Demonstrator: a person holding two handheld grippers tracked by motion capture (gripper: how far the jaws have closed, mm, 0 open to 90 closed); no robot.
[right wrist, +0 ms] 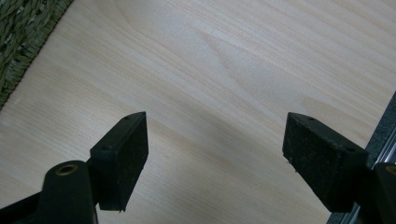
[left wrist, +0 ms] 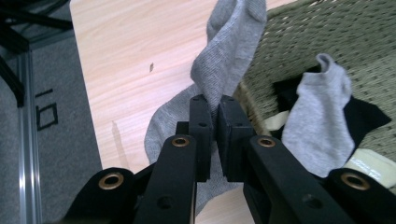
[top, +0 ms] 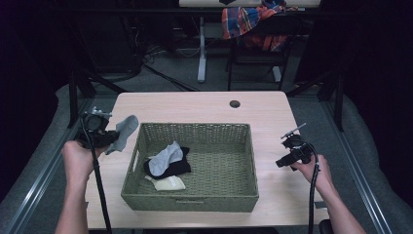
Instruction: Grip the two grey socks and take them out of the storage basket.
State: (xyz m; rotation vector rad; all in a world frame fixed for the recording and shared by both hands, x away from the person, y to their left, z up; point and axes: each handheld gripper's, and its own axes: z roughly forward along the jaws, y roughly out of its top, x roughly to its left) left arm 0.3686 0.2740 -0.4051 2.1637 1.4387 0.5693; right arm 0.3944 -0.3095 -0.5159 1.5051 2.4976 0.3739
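My left gripper [top: 113, 139] [left wrist: 212, 105] is shut on a grey sock [top: 124, 131] [left wrist: 229, 56], which hangs above the table just left of the woven green basket [top: 195, 197] [left wrist: 299, 32]. Inside the basket lie another grey sock [top: 165, 158] [left wrist: 317, 116], a black sock [top: 175, 168] [left wrist: 364, 114] under it and a cream sock [top: 168, 184] [left wrist: 373, 163]. Right of the basket my right gripper [top: 281, 163] [right wrist: 215, 154] is held open over bare tabletop, with nothing between its jaws.
The light wooden table [top: 204, 105] [right wrist: 224, 70] has a cable hole [top: 234, 104] at its far side. Behind the table stands a chair with a plaid shirt [top: 248, 19] draped on it. Cables trail from both grippers toward the near edge.
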